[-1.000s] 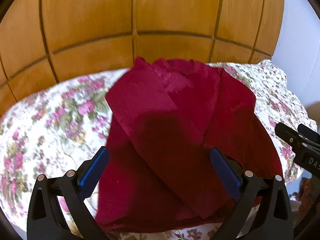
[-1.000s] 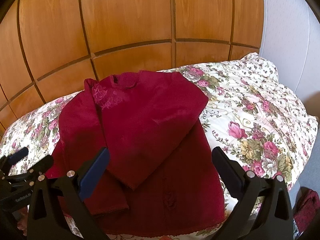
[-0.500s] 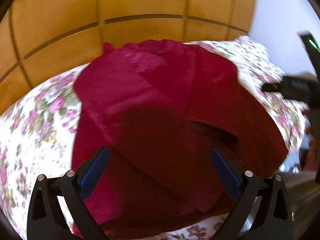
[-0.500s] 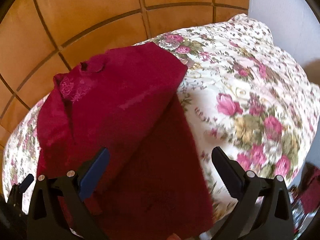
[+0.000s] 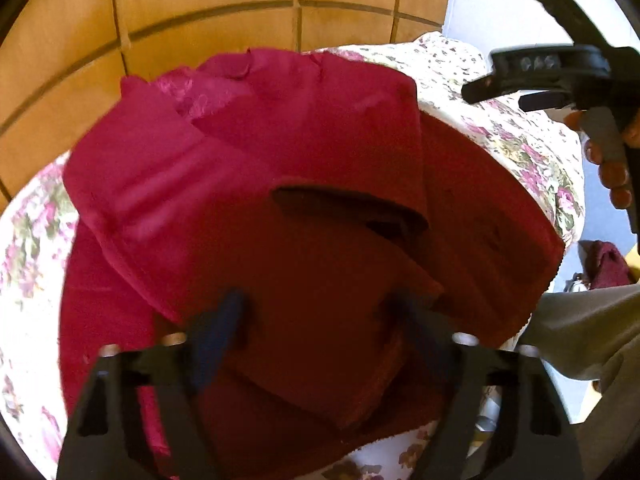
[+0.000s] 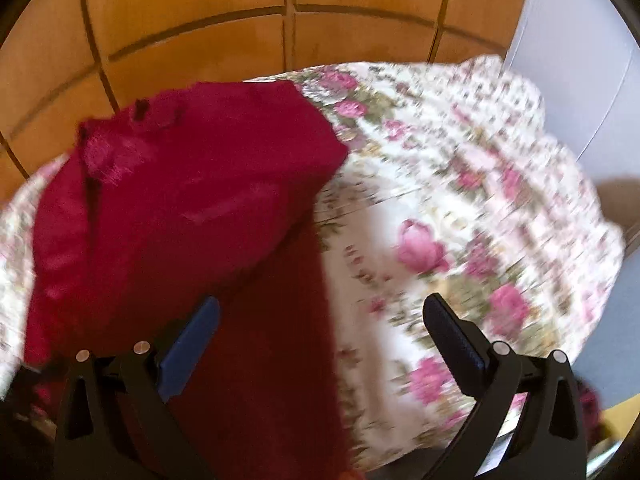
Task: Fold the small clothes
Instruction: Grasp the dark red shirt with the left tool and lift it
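A small dark red garment [image 5: 280, 160] with an embroidered neck lies on the floral bedsheet [image 5: 24, 240], both sleeves folded across its front. My left gripper [image 5: 316, 320] points down at its lower middle. Its jaws are closing, with the folded sleeve's end and the hem area between them, and the pads do not visibly press the cloth. In the right wrist view the garment [image 6: 180, 200] fills the left half. My right gripper [image 6: 322, 308] is open and straddles the garment's right side edge, its left finger over red cloth and its right finger over the sheet [image 6: 460, 200].
A wood-panelled headboard [image 5: 200, 8] rises behind the bed, and a white wall [image 6: 568, 40] stands at the right. A person's hand [image 5: 612, 172] holds the other tool at the upper right. Another dark red cloth [image 5: 604, 264] lies beyond the bed's right edge.
Both grippers dropped closer to the garment. The left jaws narrowed from wide open. The right gripper shifted right, from over the garment's middle to its right edge.
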A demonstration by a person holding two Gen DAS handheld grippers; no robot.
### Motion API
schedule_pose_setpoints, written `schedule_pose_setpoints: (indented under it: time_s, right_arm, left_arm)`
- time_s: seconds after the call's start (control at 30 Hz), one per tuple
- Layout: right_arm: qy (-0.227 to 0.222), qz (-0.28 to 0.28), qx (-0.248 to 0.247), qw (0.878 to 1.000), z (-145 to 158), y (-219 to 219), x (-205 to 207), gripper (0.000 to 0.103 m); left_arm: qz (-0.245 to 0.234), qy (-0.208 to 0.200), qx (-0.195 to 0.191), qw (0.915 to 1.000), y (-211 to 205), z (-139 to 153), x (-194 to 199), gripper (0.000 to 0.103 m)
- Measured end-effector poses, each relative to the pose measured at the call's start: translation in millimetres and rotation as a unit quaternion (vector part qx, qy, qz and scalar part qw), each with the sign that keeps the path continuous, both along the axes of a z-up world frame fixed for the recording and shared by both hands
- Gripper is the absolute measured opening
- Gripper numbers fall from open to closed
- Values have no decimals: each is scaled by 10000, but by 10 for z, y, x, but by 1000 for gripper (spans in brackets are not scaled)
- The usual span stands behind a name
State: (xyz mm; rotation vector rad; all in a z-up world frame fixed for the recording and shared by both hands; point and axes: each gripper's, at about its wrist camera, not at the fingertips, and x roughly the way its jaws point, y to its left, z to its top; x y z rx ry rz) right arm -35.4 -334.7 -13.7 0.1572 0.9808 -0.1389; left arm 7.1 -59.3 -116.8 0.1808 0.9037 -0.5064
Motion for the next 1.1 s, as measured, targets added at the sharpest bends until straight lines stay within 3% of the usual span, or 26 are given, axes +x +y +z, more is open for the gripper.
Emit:
schedule_pose_setpoints:
  time_s: [0.03, 0.1, 0.17, 0.43, 0.57, 0.73, 0.9, 1.1]
  right_arm:
    - [-3, 22, 21, 10000, 13, 29, 13, 101]
    - [-35, 96, -4, 9999, 30, 78, 8, 101]
    - [-38, 167, -61, 9998, 33, 127, 7, 101]
    - [-90, 269, 201, 9994, 11, 191, -19, 101]
    - [-119, 346, 247, 9990, 19, 239, -27, 101]
    - [-99, 417, 315, 9986, 8, 296, -21, 101]
    - [-72, 472, 354, 9982, -17, 335, -31, 101]
    - [-28, 515, 375, 9980, -41, 360, -31, 101]
  left_arm:
    - [5, -32, -131, 9999, 38, 17, -2, 65]
    - [-55, 1, -408, 9992, 102, 61, -24, 29]
    - [-50, 40, -659, 9978, 190, 119, -27, 4]
    - [518, -283, -1426, 9880, 753, 539, 40, 0]
    - [1174, -574, -1698, 9768, 1246, 787, 151, 0]
    - [1988, -943, -1718, 9602, 1829, 977, 319, 0]
    - [2799, -1165, -1745, 9368, 2451, 1033, 475, 0]
    - [3889, -1327, -1652, 8966, 3231, 966, 503, 0]
